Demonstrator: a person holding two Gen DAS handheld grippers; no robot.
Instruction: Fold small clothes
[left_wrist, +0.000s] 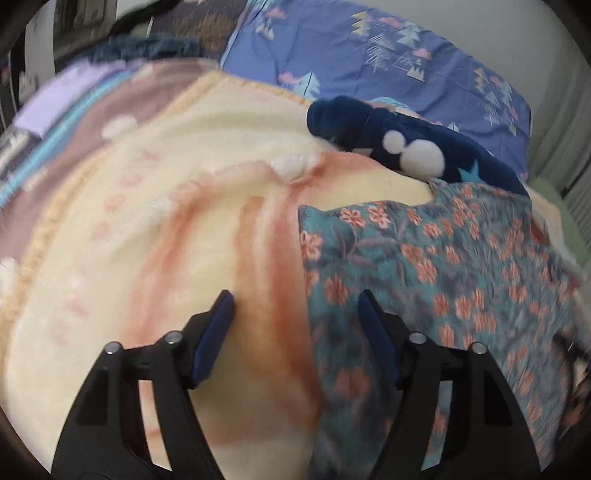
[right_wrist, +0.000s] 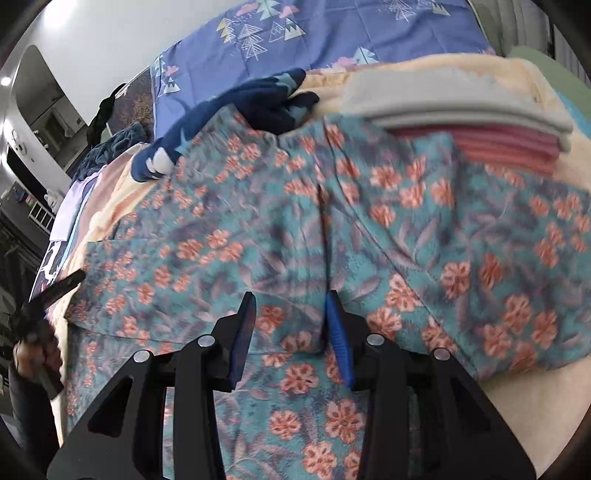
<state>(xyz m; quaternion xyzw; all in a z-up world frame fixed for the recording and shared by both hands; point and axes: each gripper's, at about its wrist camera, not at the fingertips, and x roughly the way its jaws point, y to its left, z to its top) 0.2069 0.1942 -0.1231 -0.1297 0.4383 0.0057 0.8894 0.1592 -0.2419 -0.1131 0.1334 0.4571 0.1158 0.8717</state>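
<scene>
Both grippers, left (left_wrist: 297, 301) and right (right_wrist: 290, 302), hang open over floral shorts (right_wrist: 332, 229) on a cream blanket (left_wrist: 166, 192).

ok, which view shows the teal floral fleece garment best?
Right wrist: the teal floral fleece garment fills the frame, centre seam visible. Left wrist shows only its left part, blurred, beside the cream blanket.

Teal fabric garment (right_wrist: 258, 236): printed with coral-orange flowers and grey-purple leaves. Fleece blanket (left_wrist: 155, 236): cream, with blurred peach-pink streaks and white spots. Plush dark navy item (left_wrist: 373, 125): white round patches, light-blue star. Bed sheet (right_wrist: 332, 33): periwinkle blue, with tree and triangle motifs. Folded stack (right_wrist: 480, 122): grey over pink. Gripper pads (right_wrist: 338, 325): blue on black.
</scene>
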